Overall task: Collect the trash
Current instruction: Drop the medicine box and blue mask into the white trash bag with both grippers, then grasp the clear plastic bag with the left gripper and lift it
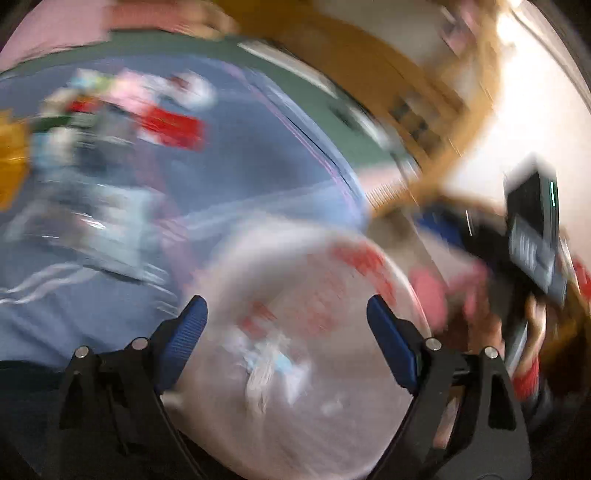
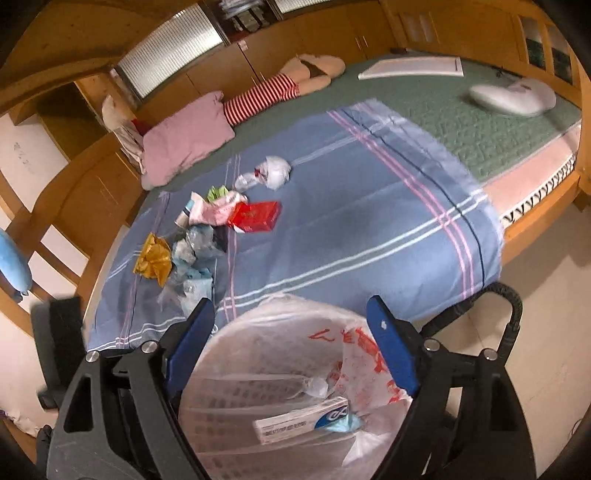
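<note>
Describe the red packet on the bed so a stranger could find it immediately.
Start at the blue striped sheet spread over the green mattress. A pile of trash lies on its left part; the flat red cardboard packet sits at the pile's right edge, below the crumpled white plastic bag. It is the only solid red, boxy item; the neighbours are crumpled wrappers, like the gold foil one.

From my right wrist camera I look down along the tongs (image 2: pixel 291 314) over the lined bin (image 2: pixel 280 373) close below, facing across the blue sheet (image 2: pixel 369 221) toward the far wall cupboards (image 2: pixel 325 33). My left wrist camera, badly blurred, sits close above the same bin (image 1: pixel 295 332) and faces the same sheet (image 1: pixel 258 166).
</note>
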Available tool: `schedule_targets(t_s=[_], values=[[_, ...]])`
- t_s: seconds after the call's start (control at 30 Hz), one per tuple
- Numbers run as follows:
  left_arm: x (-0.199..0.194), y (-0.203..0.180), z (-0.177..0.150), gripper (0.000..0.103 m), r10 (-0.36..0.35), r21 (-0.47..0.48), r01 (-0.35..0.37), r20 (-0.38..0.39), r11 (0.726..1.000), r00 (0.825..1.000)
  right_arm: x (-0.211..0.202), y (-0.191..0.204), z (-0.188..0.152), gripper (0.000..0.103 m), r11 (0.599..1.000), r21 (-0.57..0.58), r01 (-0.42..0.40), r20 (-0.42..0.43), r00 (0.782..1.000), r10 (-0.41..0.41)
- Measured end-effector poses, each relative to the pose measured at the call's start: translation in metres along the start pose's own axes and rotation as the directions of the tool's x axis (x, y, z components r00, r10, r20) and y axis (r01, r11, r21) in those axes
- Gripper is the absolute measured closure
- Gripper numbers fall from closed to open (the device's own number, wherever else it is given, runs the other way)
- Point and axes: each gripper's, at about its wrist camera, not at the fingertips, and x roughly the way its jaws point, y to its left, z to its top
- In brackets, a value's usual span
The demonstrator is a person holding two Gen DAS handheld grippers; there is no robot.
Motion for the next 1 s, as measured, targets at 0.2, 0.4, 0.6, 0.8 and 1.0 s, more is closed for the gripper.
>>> schedule_targets(t_s=[0.2, 0.4, 0.6, 0.8, 1.0], values=[[-0.035, 0.086, 0.040, 0.008, 0.376, -0.356, -0.309, 0.138, 0.882, 0.916, 0.015, 0.006, -0.005, 0.020, 1.000, -0.001, 0.012, -0.041, 0.999, -0.012], [0.000, 0.147, 0.041, 0.007, 0.372, -0.598, -0.276, 0.040, 0.753, 0.928, 0.026, 0.016, -0.007, 0.020, 0.999, -0.040, 0.030, -0.070, 0.997, -0.033], [0.022, 0.140, 0.046, 0.005, 0.422, -0.541, -0.376, -0.042, 0.752, 0.906, 0.036, 0.024, -0.011, 0.020, 0.998, -0.056, 0.026, -0.100, 0.995, -0.031], [0.042, 0.133, 0.046, 0.005, 0.477, -0.447, -0.464, -0.092, 0.765, 0.874, 0.041, 0.036, -0.015, 0.020, 0.997, -0.081, 0.015, -0.118, 0.993, -0.024], [0.044, 0.138, 0.046, 0.005, 0.489, -0.471, -0.471, -0.092, 0.746, 0.867, 0.045, 0.038, -0.016, 0.020, 0.997, -0.080, 0.012, -0.131, 0.991, -0.022]])
